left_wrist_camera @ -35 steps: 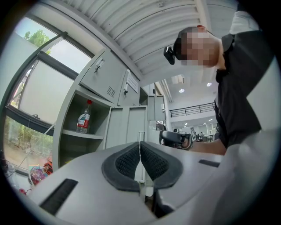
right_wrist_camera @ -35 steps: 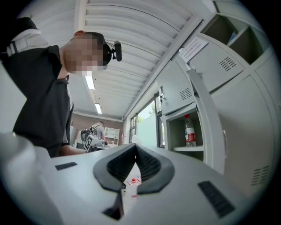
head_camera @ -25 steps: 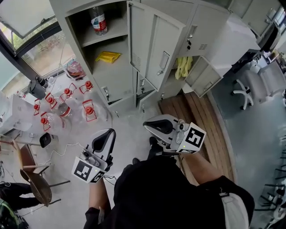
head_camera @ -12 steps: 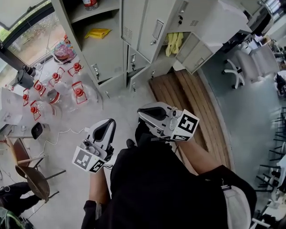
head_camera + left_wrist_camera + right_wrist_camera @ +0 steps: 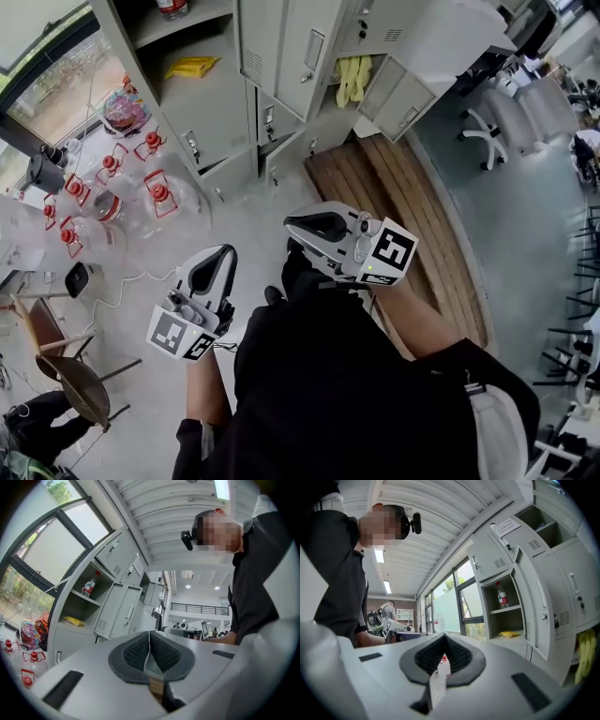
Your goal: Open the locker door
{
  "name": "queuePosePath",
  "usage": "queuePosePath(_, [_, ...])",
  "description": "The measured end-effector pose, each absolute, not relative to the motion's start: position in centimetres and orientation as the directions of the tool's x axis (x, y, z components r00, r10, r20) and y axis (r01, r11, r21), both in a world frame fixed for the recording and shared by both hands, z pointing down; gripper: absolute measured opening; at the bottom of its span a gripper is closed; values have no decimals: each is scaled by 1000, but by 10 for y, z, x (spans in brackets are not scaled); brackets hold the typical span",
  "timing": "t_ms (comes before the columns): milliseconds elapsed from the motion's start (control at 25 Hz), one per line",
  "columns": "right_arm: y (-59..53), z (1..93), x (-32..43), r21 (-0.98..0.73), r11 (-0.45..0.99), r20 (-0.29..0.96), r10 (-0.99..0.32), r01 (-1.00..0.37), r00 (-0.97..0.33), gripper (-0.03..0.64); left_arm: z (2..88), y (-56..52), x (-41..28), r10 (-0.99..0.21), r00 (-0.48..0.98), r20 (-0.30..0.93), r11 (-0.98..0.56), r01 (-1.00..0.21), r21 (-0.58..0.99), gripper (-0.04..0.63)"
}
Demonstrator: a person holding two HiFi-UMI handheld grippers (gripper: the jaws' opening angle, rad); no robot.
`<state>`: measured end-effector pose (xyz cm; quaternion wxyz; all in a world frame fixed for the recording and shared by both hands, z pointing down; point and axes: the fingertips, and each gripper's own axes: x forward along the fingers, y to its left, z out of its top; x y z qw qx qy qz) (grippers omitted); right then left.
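A grey locker bank (image 5: 217, 112) stands at the top of the head view. One tall door (image 5: 302, 58) hangs open beside a compartment that holds a yellow packet (image 5: 190, 67) and, a shelf higher, a bottle (image 5: 172, 7). My left gripper (image 5: 221, 253) and right gripper (image 5: 292, 223) hover over the floor in front of the person, well short of the lockers. Both are shut with nothing between the pads. In the left gripper view the gripper (image 5: 150, 633) points at the open door (image 5: 127, 611). In the right gripper view the gripper (image 5: 444, 636) has that door (image 5: 533, 603) to its right.
Several red-capped glass jugs (image 5: 155, 192) crowd the floor left of the lockers. A wooden pallet (image 5: 398, 216) lies on the right. A low locker door (image 5: 398, 94) also stands open, with yellow cloth (image 5: 352, 80) hanging beside it. An office chair (image 5: 487, 131) and a brown chair (image 5: 70, 375) are nearby.
The lockers have slid toward the top left of the head view. Both grippers have come down and back from the lockers, still shut and empty.
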<state>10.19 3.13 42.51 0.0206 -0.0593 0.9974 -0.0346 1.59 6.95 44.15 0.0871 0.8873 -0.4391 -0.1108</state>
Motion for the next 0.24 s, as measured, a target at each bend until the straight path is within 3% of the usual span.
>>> queuePosePath(240, [33, 432, 106, -99, 987, -36, -134, -130, -990, 12, 443, 69, 26, -779, 617, -115, -623, -740, 251, 18])
